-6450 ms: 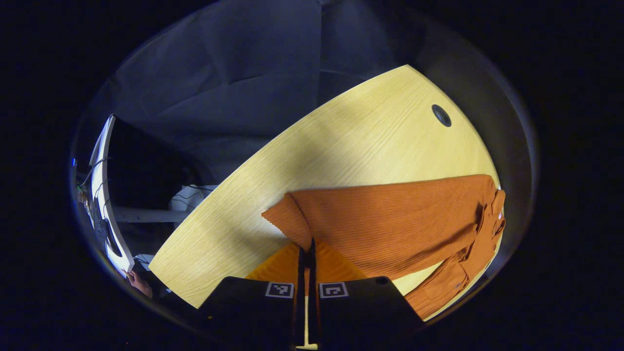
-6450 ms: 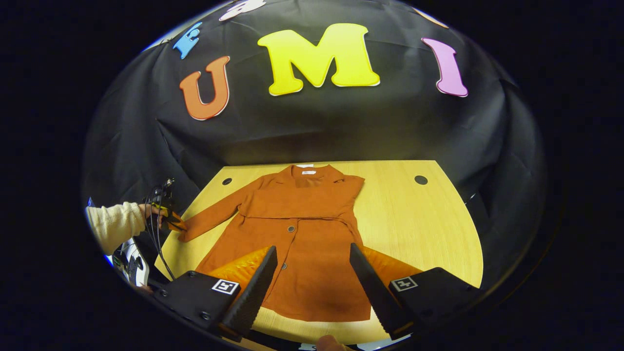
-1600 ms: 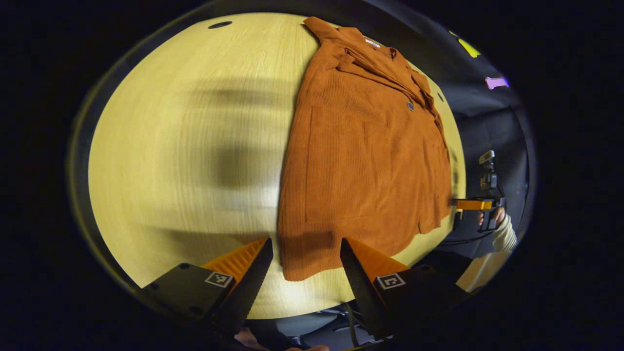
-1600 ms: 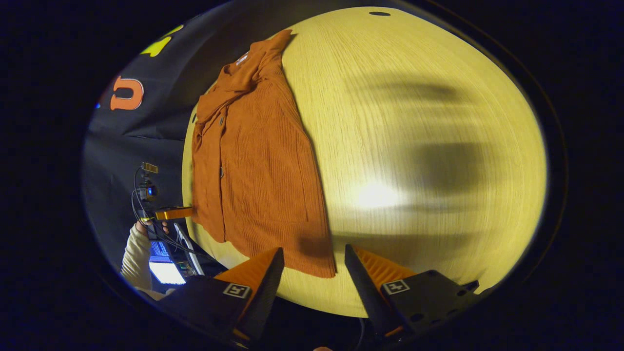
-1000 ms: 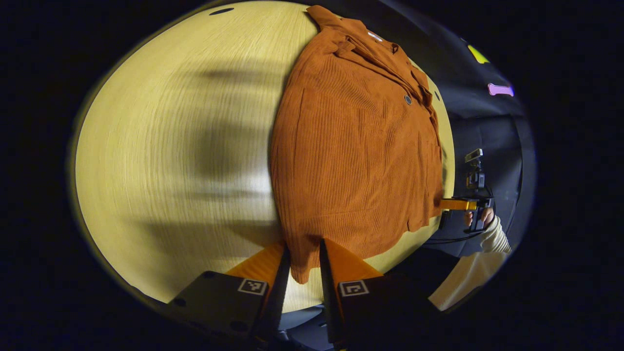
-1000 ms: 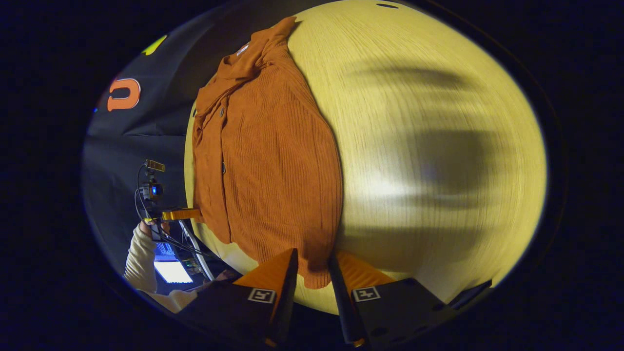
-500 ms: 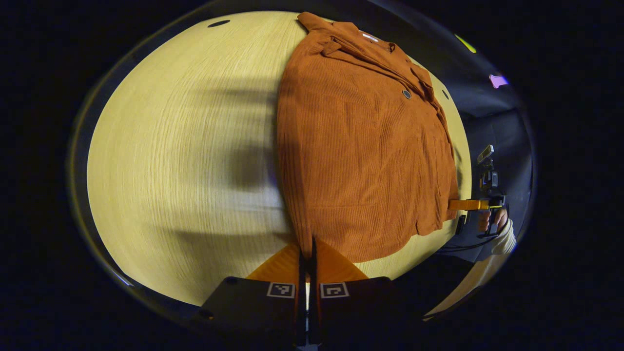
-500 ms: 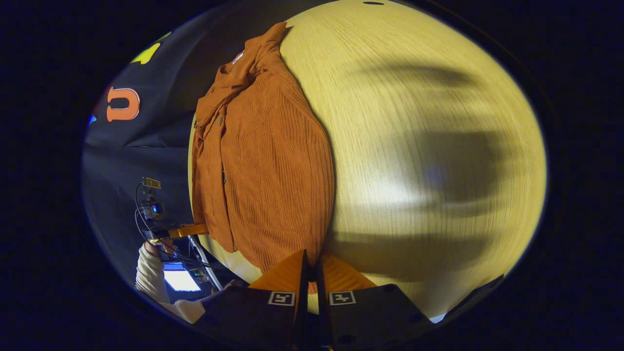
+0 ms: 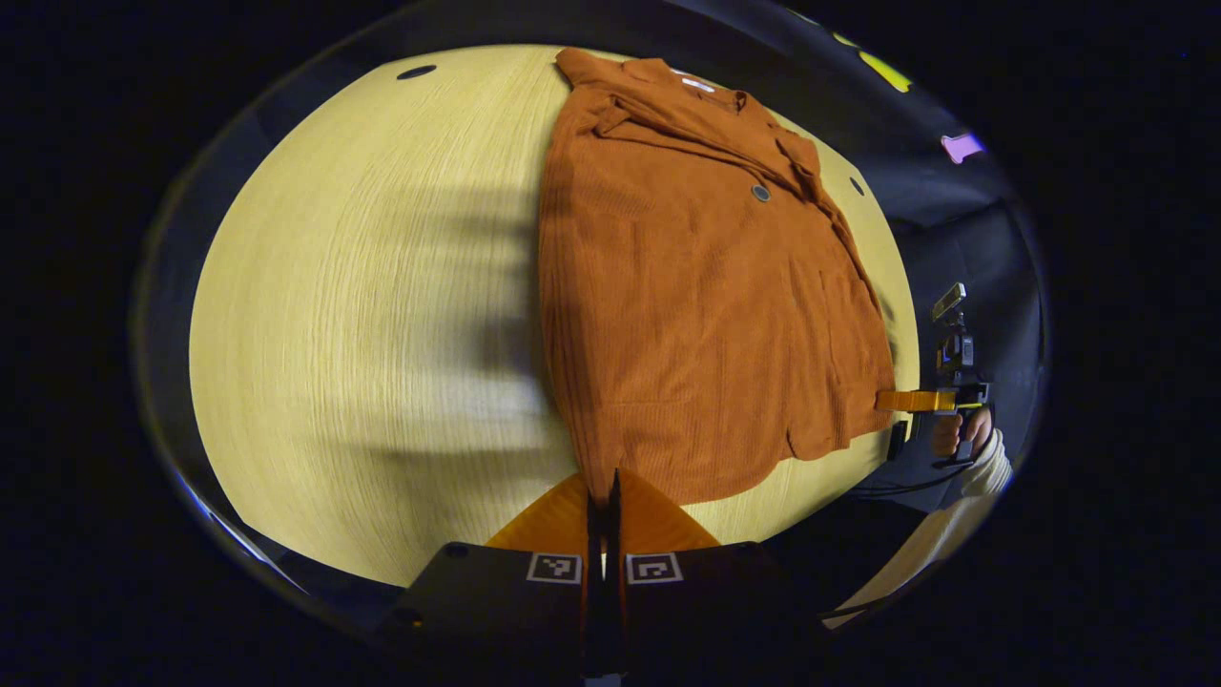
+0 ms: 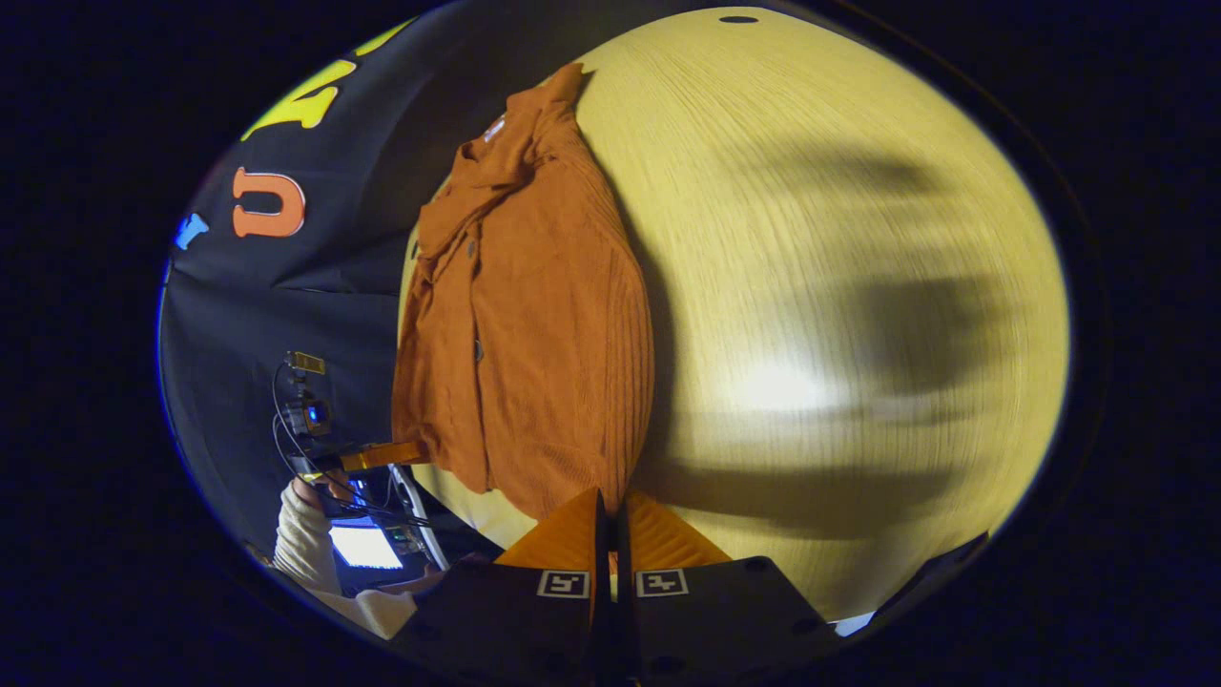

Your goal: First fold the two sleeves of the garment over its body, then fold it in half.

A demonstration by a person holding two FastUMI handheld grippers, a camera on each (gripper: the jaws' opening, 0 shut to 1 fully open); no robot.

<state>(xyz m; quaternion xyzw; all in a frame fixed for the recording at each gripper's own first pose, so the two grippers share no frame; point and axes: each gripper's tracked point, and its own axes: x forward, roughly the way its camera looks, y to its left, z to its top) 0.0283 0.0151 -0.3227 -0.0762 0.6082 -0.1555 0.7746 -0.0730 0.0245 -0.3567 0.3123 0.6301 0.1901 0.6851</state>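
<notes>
Both claws pinch the hem corners of the coat on the table

Left claw [image 9: 603,496] is clamped on one bottom corner of the coat [image 9: 706,286]; right claw [image 10: 608,510] is clamped on the other corner; the orange coat lies flat along the wooden table [image 9: 362,315], sleeves folded over its body, collar at the far end.

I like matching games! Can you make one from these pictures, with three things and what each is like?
Things:
1. garment
2. table
3. left hand-held gripper

What it is like:
a. pale yellow wood
b. shut on the hem corner
c. rust orange, lying flat

Pairs: 1-c, 2-a, 3-b
</notes>
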